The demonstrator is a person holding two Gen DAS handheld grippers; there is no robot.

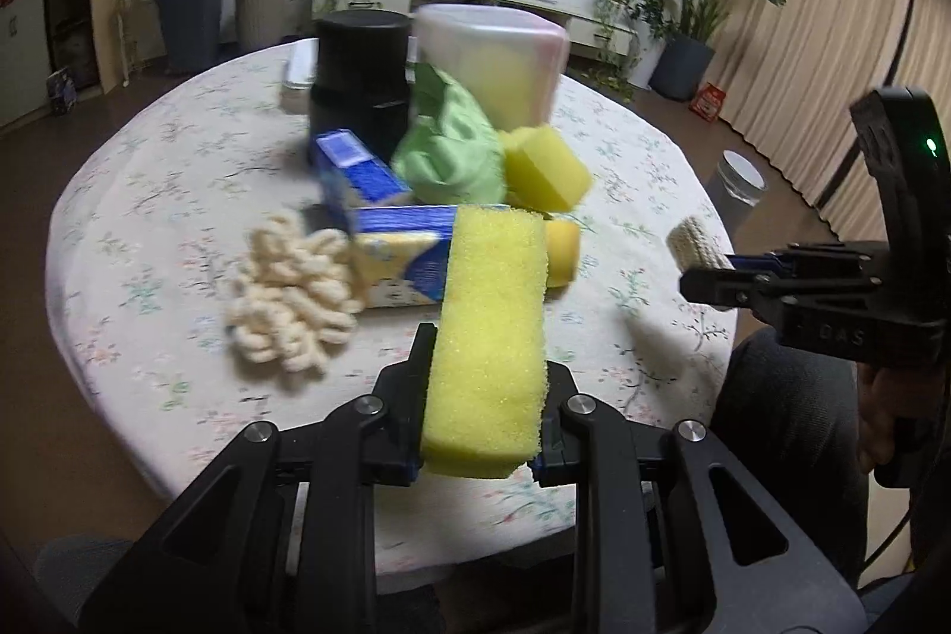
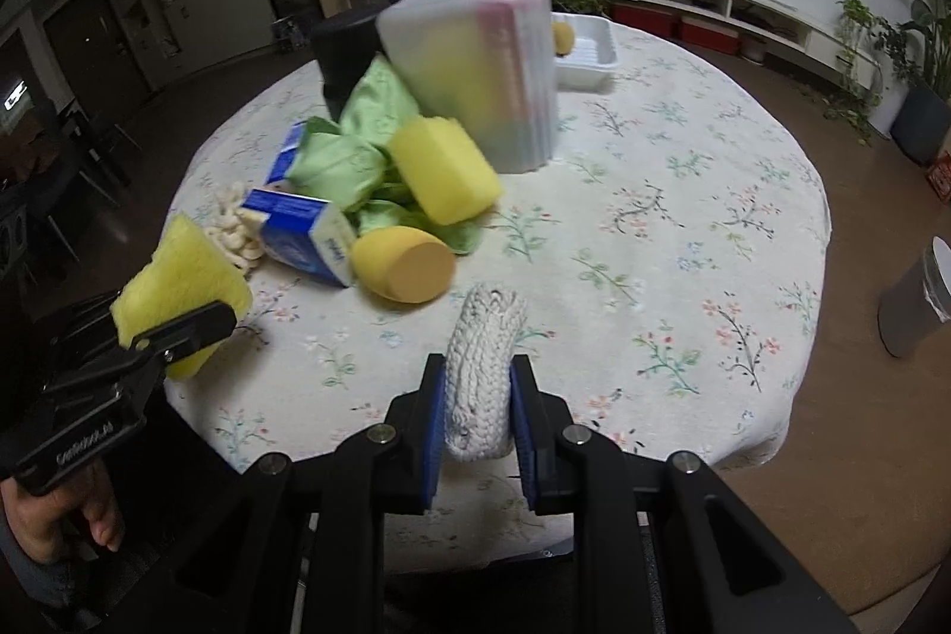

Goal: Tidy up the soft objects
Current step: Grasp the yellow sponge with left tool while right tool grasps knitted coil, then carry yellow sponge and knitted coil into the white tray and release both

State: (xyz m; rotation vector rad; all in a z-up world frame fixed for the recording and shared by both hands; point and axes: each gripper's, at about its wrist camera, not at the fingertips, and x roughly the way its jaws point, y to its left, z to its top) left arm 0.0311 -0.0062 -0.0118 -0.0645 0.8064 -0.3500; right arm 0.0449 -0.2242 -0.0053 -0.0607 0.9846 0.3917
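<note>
Left gripper (image 1: 484, 384): closed on a long yellow foam sponge (image 1: 490, 337), held above the round floral-cloth surface (image 1: 178, 194), left of the blue cardboard box (image 1: 410, 251).
Right gripper (image 2: 478, 414): clamped on a white knitted roll (image 2: 482, 372), right of that box.
</note>
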